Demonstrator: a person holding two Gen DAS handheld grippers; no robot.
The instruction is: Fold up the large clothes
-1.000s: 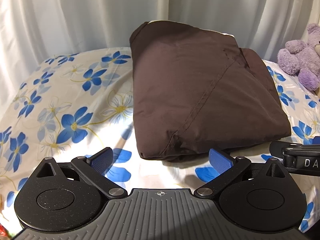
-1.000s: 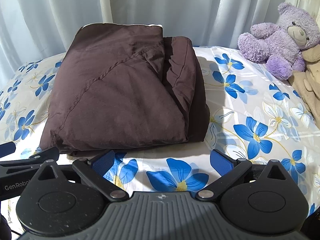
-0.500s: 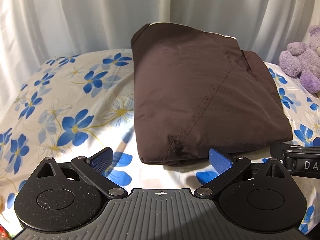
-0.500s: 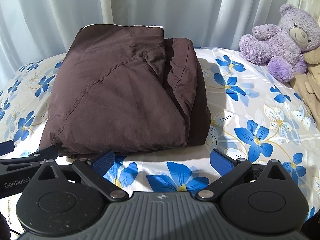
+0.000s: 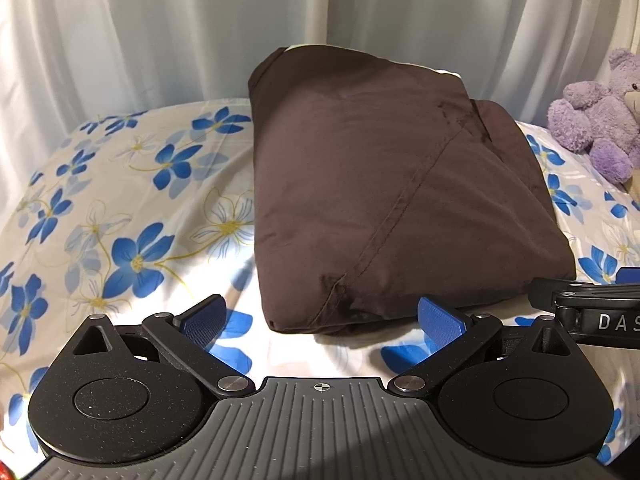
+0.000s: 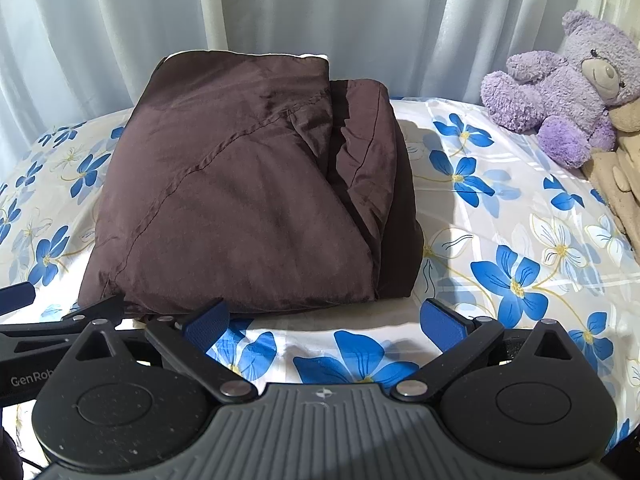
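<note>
Both cameras slightly nearer folded brown garment (image 5: 400, 200), both tools spread wide, empty, only right view shows whole purple bear (image 6: 560, 88)

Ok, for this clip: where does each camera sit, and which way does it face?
Left wrist: on the left gripper, low over the floral bedsheet, facing the folded brown garment; its open blue fingers show.
Right wrist: on the right gripper, facing the same garment, with the purple teddy bear at right; open fingers show.
Shared: garment, sheet, white curtain, bear, and each other's gripper at the frame edge.
</note>
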